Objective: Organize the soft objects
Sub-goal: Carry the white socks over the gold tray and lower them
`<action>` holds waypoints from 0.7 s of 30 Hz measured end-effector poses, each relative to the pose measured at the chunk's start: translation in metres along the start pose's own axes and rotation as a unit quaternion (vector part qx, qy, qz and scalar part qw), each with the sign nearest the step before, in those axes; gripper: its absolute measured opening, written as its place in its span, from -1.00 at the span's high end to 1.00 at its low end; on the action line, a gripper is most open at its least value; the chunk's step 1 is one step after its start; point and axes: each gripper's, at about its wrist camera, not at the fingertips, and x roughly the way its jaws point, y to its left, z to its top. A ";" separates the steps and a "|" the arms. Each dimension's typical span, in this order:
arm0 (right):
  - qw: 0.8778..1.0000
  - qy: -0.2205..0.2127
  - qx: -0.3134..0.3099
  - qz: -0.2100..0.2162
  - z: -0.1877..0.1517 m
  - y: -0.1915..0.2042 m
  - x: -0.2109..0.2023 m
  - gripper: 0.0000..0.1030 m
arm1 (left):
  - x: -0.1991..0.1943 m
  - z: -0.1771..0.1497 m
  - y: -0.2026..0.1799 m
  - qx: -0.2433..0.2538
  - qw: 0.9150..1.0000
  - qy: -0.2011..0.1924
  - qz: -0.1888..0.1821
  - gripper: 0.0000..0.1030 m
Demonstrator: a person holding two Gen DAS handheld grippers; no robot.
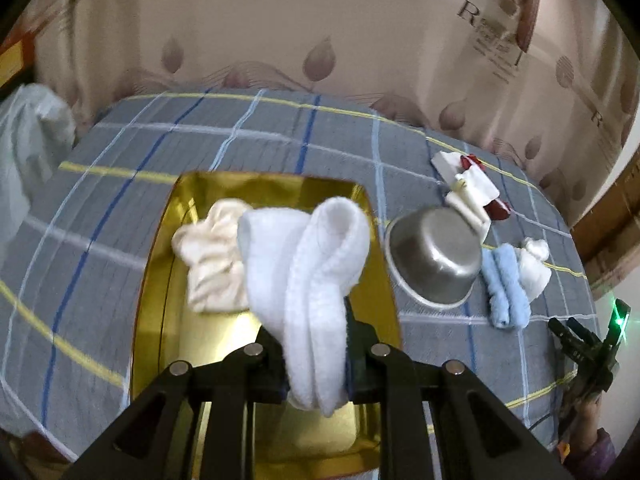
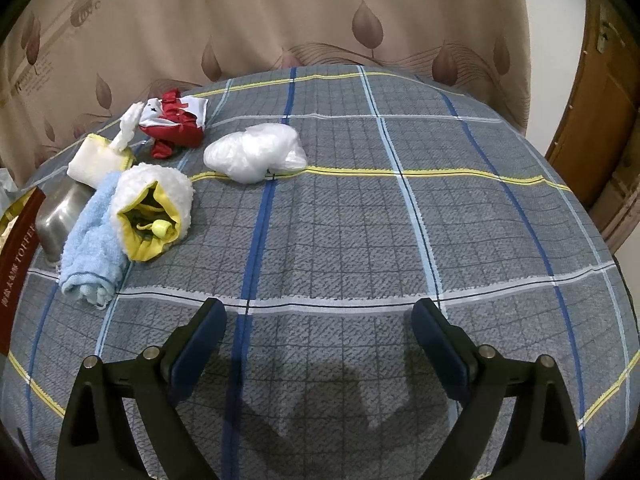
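Note:
My left gripper (image 1: 316, 360) is shut on a folded white towel (image 1: 308, 264), which hangs above the gold tin tray (image 1: 160, 248). A crumpled cream cloth (image 1: 212, 260) lies inside that tray. To the right of the tray a steel bowl (image 1: 436, 260) rests tilted on the plaid bed cover. Beyond it lie a rolled light-blue towel (image 1: 506, 292), a white fluffy pouch with yellow lining (image 2: 154, 216) and a red-and-white cloth (image 2: 176, 124). My right gripper (image 2: 318, 324) is open over bare plaid cover, nothing between its fingers. A crumpled clear plastic bag (image 2: 256, 152) lies ahead of it.
A folded white and yellow cloth (image 2: 96, 160) sits by the steel bowl (image 2: 60, 216). A beige leaf-print curtain (image 2: 320, 12) hangs behind the bed. A pale bundle (image 1: 28, 148) lies at the far left. A wooden door (image 2: 600, 112) stands at the right.

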 end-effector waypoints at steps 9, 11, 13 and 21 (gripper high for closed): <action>1.000 0.007 -0.009 -0.018 0.000 0.003 0.001 -0.81 | -0.012 -0.028 0.004 -0.026 0.999 -0.029 -0.017 0.63; 1.000 0.002 -0.009 -0.020 0.001 0.004 -0.001 -0.81 | -0.013 -0.032 0.004 -0.028 0.999 -0.031 -0.021 0.63; 1.000 -0.019 -0.013 -0.015 0.001 0.006 -0.010 -0.80 | -0.014 -0.034 0.005 -0.033 0.998 -0.035 -0.026 0.63; 0.989 -0.059 -0.092 0.103 0.060 0.088 -0.056 -0.74 | -0.016 -0.035 0.007 -0.032 0.998 -0.046 -0.027 0.63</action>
